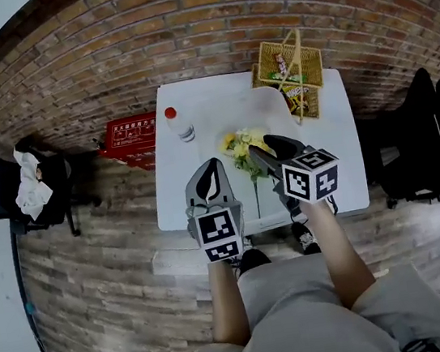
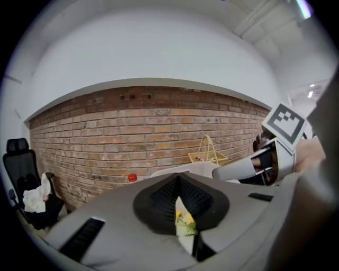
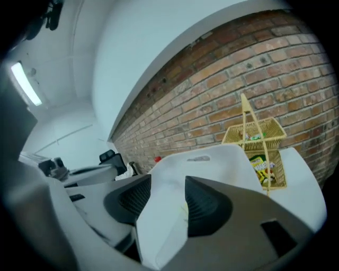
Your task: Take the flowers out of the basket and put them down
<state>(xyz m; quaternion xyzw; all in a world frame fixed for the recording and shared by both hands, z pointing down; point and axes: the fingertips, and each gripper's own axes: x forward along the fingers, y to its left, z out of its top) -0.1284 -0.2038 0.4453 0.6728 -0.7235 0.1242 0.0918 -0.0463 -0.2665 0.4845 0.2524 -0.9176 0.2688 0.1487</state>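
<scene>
The person is standing at the near edge of the white table [image 1: 210, 107], holding a tong out over it in each hand. The left gripper [image 1: 215, 163] is hanging just short of the blooms with its jaws clenched tip to tip and nothing caught between them; in the left gripper view only a slim wedge below the tips is showing the flowers [image 2: 184, 219] beyond. The right gripper [image 1: 260, 144] is hovering beside it, its jaws standing well apart and empty, with bare tabletop showing between them in the right gripper view. The flowers [image 1: 242, 147], yellow with green leaves, are lying flat on the table just beside both sets of tips, the stem pointing back toward the person. Farther on, a clear bottle [image 1: 180, 124] with a red cap is standing near the left side. The wicker basket [image 1: 313, 59] is sitting at the far right corner, well apart from the flowers, against the brick wall [image 1: 180, 21].
</scene>
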